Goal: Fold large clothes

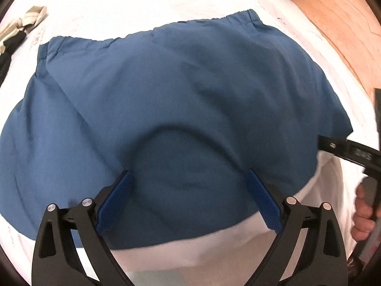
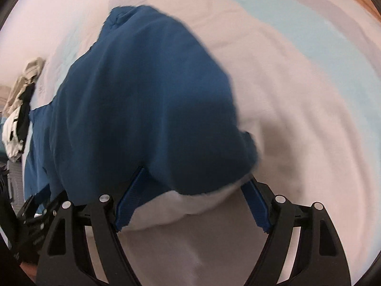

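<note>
The blue shorts [image 1: 181, 100] lie spread flat on the white bed [image 1: 114, 7]. They look thin, floppy and light (probably slippery too), so I'd pinch the near hem corners. Left hand-held gripper [image 1: 188, 178] and right hand-held gripper [image 2: 196, 178] both hang wide open over that hem, gripping nothing.

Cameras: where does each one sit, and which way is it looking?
Left wrist: sits on the left tool, looking steeply down along its open fingers at the blue garment on the white sheet; a hand holding the other tool shows at right.
Right wrist: sits on the right tool, looking down at the garment's corner; its fingers are open and part of the other tool shows at lower left.
Both share: the garment, the sheet and the beige clothes pile.
</note>
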